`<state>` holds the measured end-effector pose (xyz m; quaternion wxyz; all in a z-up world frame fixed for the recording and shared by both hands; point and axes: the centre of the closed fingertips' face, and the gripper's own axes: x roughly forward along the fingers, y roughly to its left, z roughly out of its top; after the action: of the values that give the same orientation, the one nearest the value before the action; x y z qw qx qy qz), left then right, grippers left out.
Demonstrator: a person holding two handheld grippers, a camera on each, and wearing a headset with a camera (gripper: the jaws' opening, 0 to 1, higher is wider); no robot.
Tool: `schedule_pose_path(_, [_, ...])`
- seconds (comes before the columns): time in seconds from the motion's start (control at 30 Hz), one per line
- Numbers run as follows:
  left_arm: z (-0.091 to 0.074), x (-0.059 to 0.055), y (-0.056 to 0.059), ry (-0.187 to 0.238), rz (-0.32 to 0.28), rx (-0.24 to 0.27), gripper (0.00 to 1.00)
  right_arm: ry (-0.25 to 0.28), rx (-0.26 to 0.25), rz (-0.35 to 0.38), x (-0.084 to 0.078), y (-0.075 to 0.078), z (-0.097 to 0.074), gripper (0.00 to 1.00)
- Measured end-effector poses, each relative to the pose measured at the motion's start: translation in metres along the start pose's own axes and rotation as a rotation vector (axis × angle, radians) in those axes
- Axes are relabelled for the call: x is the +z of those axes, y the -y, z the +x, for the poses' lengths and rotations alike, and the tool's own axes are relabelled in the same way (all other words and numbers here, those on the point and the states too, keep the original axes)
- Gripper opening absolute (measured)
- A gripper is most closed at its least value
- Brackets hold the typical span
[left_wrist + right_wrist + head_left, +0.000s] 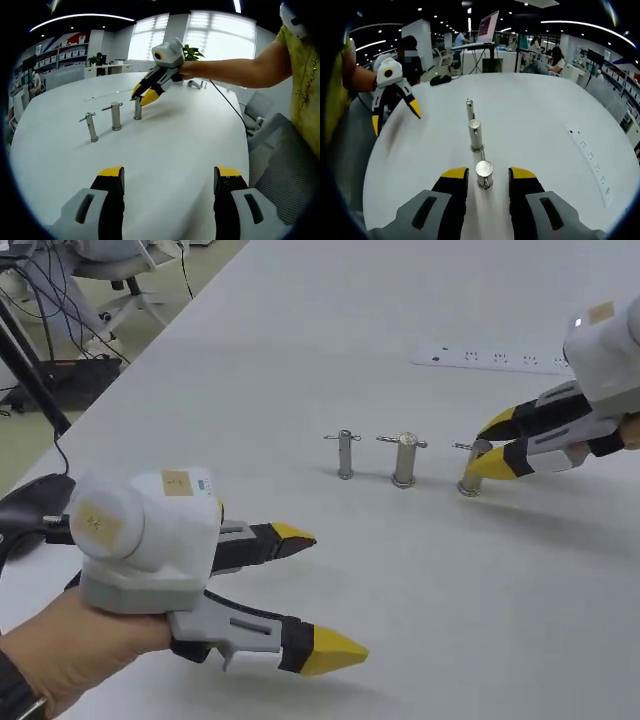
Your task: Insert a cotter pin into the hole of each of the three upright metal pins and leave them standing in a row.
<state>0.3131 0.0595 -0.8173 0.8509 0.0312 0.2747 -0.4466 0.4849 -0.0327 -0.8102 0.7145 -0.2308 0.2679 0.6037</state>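
Metal pins (404, 460) stand in a row in the middle of the worktop (300, 360), and all three look cottered, though the end pin's (470, 482) cotter pin (462, 447) is tiny to judge. Right gripper (476, 450) straddles that end pin with jaws spread, left gripper (338, 594) hangs spread by the near edge. Pretty much only backing off remains, I reckon.

Both units are the same build: left gripper (325, 592) and right gripper (482, 447) have white rounded housings, grey lower bodies and black jaws with pointed yellow tips. Tan square stickers (177, 483) on the housings. Person wears a yellow-green short-sleeved shirt (300, 65) and a dark wristband (14, 692).
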Motion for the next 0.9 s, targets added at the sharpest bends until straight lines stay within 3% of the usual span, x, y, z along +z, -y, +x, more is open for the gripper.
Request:
schedule_pose_path(0.07, [-0.001, 0.002, 0.0, 0.007, 0.002, 0.002, 0.73, 0.012, -0.029, 0.011, -0.002, 0.003, -0.009, 0.36])
schedule_pose_path(0.27, [-0.008, 0.014, 0.004, 0.035, 0.027, 0.003, 0.73, 0.066, -0.109, 0.031, 0.002, -0.012, -0.049, 0.39])
schedule_pose_path(0.47, [-0.022, 0.025, 0.009, 0.069, 0.049, 0.012, 0.73, 0.122, -0.193, 0.063, 0.008, -0.044, -0.087, 0.42])
schedule_pose_path(0.77, [-0.045, 0.036, 0.016, 0.123, 0.07, 0.045, 0.78, 0.189, -0.302, 0.131, 0.003, -0.089, -0.123, 0.47])
schedule_pose_path(0.9, [-0.053, 0.038, 0.018, 0.141, 0.074, 0.065, 0.81, 0.218, -0.335, 0.162, 0.001, -0.107, -0.13, 0.52])
